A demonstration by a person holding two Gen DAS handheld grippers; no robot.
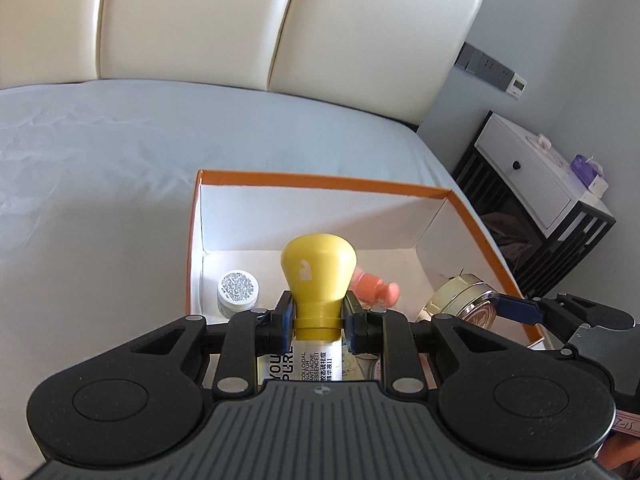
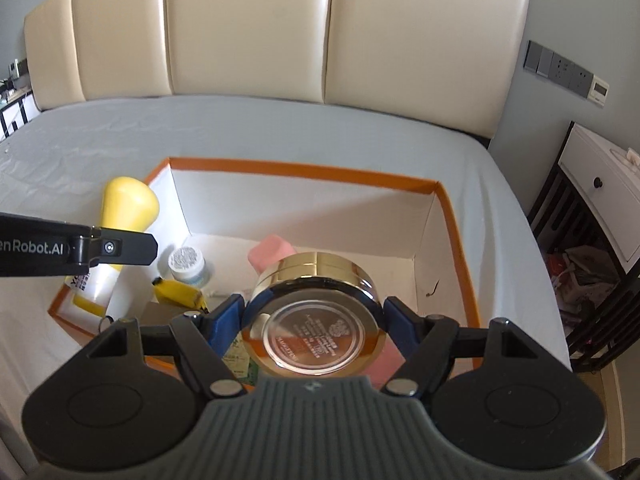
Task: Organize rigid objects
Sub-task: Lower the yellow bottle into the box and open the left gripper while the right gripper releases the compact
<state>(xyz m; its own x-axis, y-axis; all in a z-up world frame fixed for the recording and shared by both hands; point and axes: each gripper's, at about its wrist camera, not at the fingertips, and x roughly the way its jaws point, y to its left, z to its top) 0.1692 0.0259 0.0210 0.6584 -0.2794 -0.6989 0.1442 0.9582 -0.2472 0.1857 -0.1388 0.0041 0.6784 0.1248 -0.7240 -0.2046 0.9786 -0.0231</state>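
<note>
Bed (image 1: 100, 152): grey sheet before me.
Headboard (image 2: 248, 32): cream, padded panels.
Nightstand (image 1: 536, 184): white drawer, dark frame, on my right.
Wall sockets (image 2: 560, 70): grey row.

Cream padded headboard (image 2: 280, 28), grey wall (switch panel) (image 2: 560, 68), nightstand (image 1: 536, 184)

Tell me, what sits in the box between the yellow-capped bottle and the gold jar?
In the right wrist view, a small white jar and a yellow item lie between the yellow-capped bottle and gold jar.
</note>
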